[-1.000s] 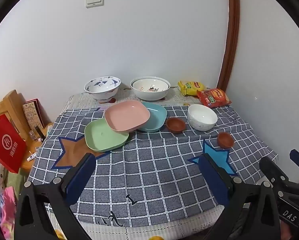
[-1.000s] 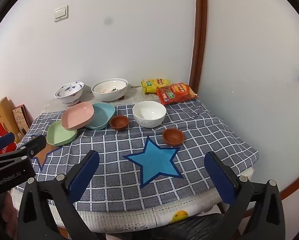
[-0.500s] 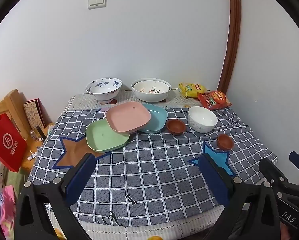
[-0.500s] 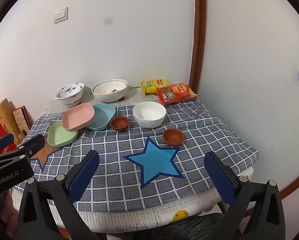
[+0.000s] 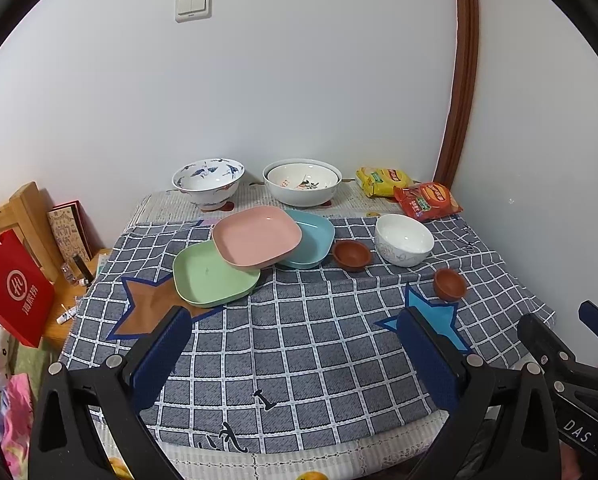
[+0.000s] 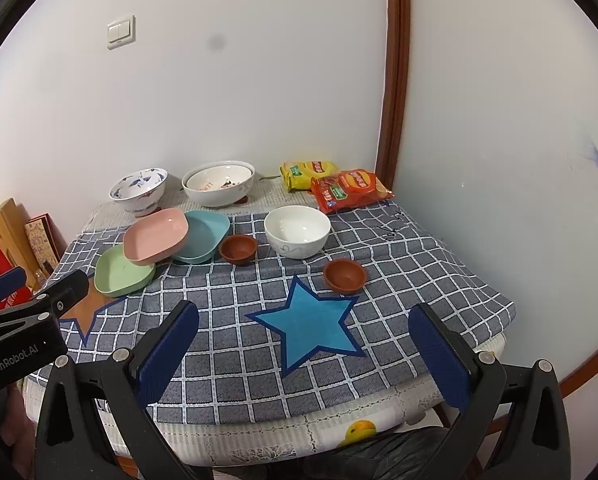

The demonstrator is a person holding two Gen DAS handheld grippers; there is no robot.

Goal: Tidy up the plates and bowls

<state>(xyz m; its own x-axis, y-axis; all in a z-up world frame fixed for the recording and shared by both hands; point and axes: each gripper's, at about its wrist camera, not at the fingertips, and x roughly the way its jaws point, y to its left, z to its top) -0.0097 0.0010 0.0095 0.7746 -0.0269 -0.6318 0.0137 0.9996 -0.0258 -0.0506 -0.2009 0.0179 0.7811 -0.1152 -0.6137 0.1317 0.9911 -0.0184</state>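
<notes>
A pink plate (image 5: 257, 237) (image 6: 155, 233) leans over a green plate (image 5: 215, 276) (image 6: 123, 271) and a teal plate (image 5: 313, 236) (image 6: 205, 232). To their right sit a small brown bowl (image 5: 352, 255) (image 6: 238, 249), a white bowl (image 5: 404, 239) (image 6: 297, 230) and a second brown bowl (image 5: 450, 283) (image 6: 344, 275). Two patterned bowls stand at the back: a blue-and-white bowl (image 5: 208, 179) (image 6: 139, 189) and a large white bowl (image 5: 302, 181) (image 6: 218, 182). My left gripper (image 5: 295, 344) and right gripper (image 6: 303, 344) hover open over the table's near edge, holding nothing.
A checked cloth with star patches covers the table (image 5: 299, 352) (image 6: 419, 272). Yellow (image 5: 383, 179) and red snack packets (image 5: 427, 200) lie at the back right corner by the wall. A red paper bag (image 5: 13, 288) and a wooden frame (image 5: 27, 216) stand left of the table.
Both views have shifted very slightly; the dishes stay where they were and both grippers remain open.
</notes>
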